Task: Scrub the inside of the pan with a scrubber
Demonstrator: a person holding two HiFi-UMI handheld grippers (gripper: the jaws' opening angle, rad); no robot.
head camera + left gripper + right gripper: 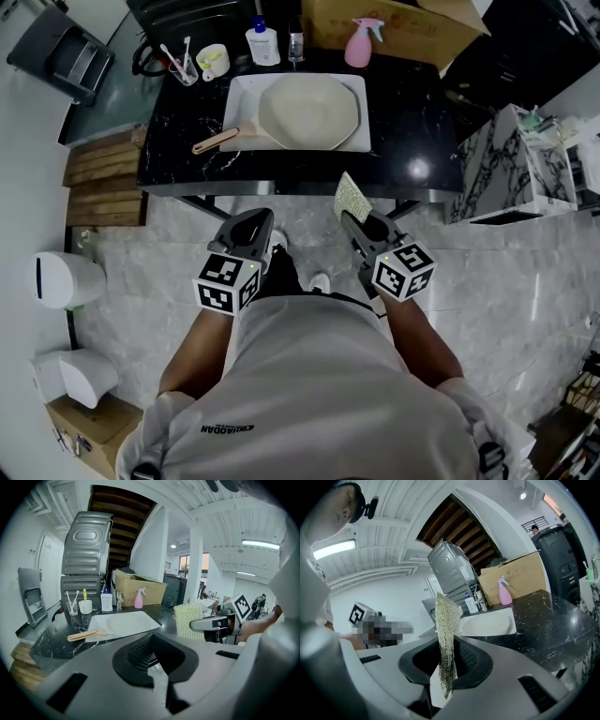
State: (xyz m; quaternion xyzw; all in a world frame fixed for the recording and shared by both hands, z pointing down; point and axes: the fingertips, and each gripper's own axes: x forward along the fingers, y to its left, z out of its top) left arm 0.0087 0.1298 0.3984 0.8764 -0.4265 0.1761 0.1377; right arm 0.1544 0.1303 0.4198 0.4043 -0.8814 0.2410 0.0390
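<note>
A cream pan (pixel 309 111) with a wooden handle (pixel 216 141) lies in a white tray (pixel 246 94) on the black marble counter. Both grippers hang in front of the counter's near edge, well short of the pan. My left gripper (pixel 255 220) is shut with nothing in it; its jaws (pixel 150 656) meet, with the pan's handle (pixel 82 635) far ahead. My right gripper (pixel 354 220) is shut on a thin yellow-green mesh scrubber (pixel 352 198), which stands upright out of its jaws (pixel 447 667). The scrubber (pixel 447 634) also shows in the left gripper view (pixel 188 620).
Along the counter's back stand a toothbrush cup (pixel 183 66), a white mug (pixel 214 61), a soap bottle (pixel 262 42), a pink spray bottle (pixel 361 42) and a cardboard box (pixel 403 23). Wooden steps (pixel 103 183) lie left; a marble cabinet (pixel 506 164) stands right.
</note>
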